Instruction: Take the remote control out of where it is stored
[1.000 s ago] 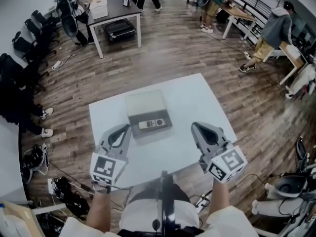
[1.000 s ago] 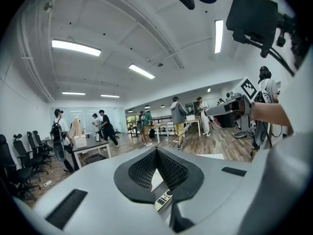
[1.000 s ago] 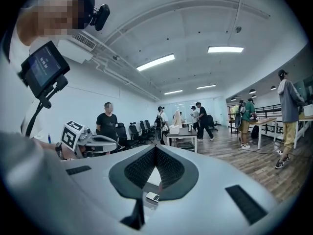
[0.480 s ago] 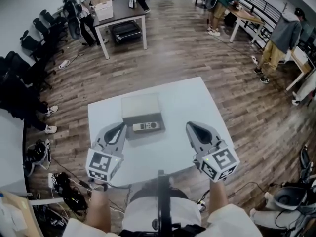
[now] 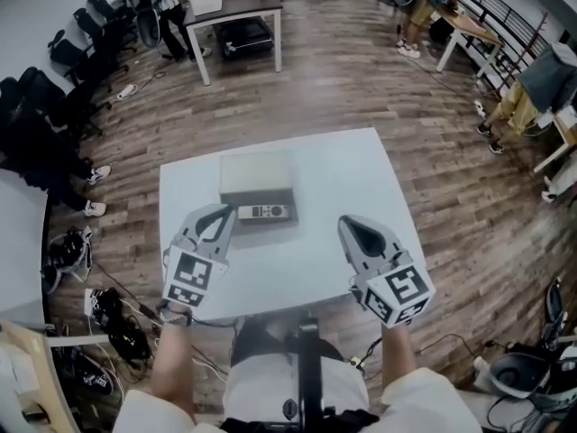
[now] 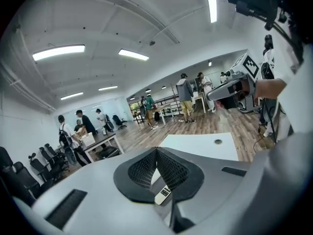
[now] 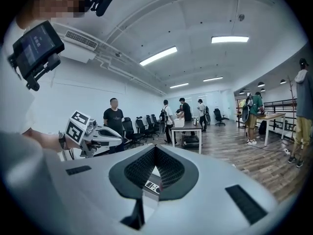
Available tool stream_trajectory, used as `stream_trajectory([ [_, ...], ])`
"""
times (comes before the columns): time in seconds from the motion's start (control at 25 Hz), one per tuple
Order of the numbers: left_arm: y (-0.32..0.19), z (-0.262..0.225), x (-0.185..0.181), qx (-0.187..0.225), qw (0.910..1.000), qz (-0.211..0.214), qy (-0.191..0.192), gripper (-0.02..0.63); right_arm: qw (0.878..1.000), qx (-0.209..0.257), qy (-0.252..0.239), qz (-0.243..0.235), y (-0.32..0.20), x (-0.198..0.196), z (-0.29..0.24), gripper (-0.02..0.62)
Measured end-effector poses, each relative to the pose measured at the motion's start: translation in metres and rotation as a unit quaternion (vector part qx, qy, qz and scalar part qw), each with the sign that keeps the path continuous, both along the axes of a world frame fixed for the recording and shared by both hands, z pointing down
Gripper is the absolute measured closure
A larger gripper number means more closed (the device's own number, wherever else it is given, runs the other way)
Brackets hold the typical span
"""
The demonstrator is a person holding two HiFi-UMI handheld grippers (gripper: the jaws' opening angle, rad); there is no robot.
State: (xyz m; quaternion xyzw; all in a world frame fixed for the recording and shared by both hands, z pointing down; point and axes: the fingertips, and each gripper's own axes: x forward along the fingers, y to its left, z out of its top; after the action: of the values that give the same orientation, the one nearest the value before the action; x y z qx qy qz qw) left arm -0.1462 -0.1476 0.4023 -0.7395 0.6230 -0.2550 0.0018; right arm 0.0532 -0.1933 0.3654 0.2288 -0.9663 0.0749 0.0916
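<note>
Head view: a square, smooth white table stands on a wood-plank floor. On it sits a flat, rectangular grey box with a pale, matte top and a darker front section. The remote control, a slim light-grey bar with a dark keypad and one round dark button at its right end, lies lengthwise on that front section, parallel to the box's front edge.

The left gripper, in grey moulded plastic, points at the box's front left corner, just beside the remote's left end. The right gripper is further from the box, to its front right.

Left gripper view: the black, mesh-textured fingers meet at their tips and hold nothing; the remote shows beyond them.

Right gripper view: the fingers are likewise closed and empty.
</note>
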Motion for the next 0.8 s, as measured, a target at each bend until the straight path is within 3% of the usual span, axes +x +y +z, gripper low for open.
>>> stream_trajectory([
  [0.28, -0.016, 0.042, -0.013, -0.049, 0.9982, 0.030, -0.017, 0.606, 1.000, -0.011, 0.012, 0.014, 0.003, -0.012, 0.019, 0.597],
  [0.48, -0.031, 0.079, -0.018, -0.101, 0.9921, 0.062, -0.041, 0.606, 0.999, -0.024, 0.015, 0.043, -0.003, -0.023, 0.032, 0.597],
  [0.8, -0.050, 0.114, -0.021, -0.130, 0.9840, 0.117, -0.035, 0.606, 0.995, -0.043, 0.026, 0.080, -0.012, -0.047, 0.051, 0.597],
])
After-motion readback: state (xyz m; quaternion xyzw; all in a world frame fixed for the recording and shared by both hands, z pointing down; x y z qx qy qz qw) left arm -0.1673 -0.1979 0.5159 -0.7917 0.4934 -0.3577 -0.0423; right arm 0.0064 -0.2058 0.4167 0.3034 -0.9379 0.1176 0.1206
